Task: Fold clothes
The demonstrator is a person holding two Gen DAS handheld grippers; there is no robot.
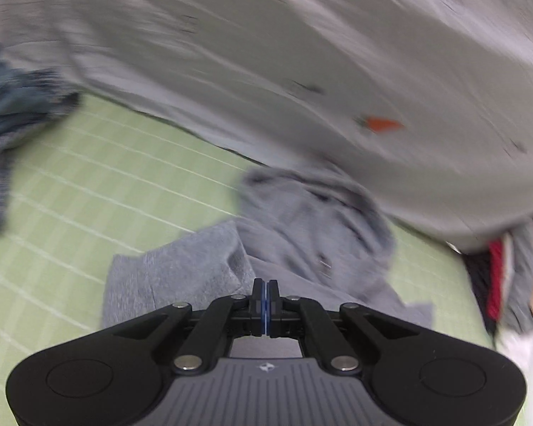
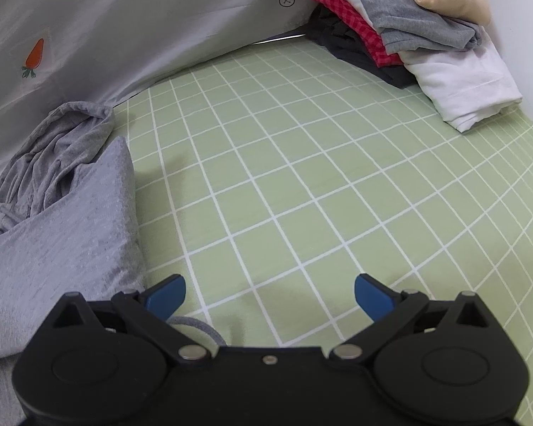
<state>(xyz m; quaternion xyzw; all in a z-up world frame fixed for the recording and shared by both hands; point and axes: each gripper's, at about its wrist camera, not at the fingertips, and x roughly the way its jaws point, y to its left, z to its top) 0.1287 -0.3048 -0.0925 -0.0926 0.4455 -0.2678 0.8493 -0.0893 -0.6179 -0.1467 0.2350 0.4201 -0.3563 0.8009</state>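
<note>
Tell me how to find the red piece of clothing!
Look at the green checked sheet and follow it to the far right corner, where a stack of folded clothes sits by the wall. The red cloth is in the middle of that stack, under a grey piece and above a dark one. It is the only bright red one, with a small check pattern.
</note>
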